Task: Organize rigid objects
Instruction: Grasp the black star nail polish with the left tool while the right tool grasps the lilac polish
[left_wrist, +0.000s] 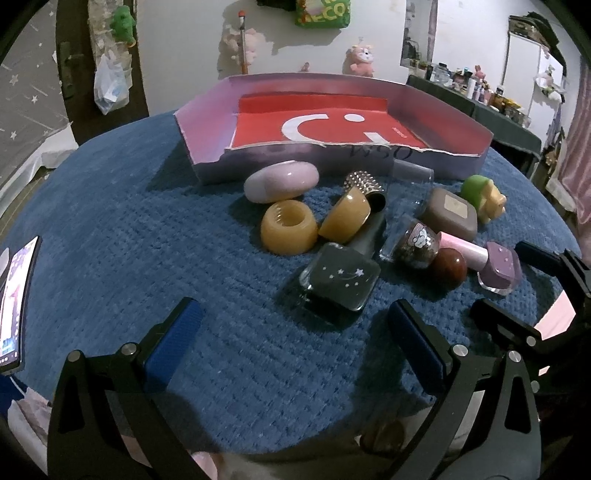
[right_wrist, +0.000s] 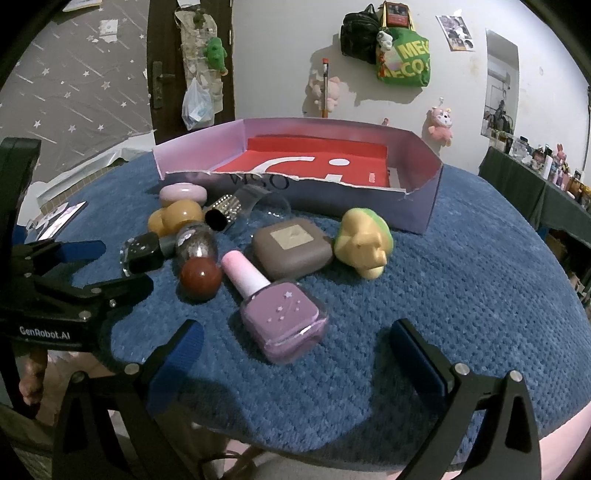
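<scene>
Both of my grippers hover low over the blue knitted tabletop, jaws wide, nothing between them. My left gripper faces the dark nail polish bottle, which lies on its side just ahead. My right gripper faces the lilac nail polish bottle, also lying down, pink cap pointing away. Cluster beyond: red-brown ball, brown square compact, yellow-green toy figure, two amber rings, pink oval case, studded cap. The open cardboard box with red lining sits behind the cluster, holding none of them
</scene>
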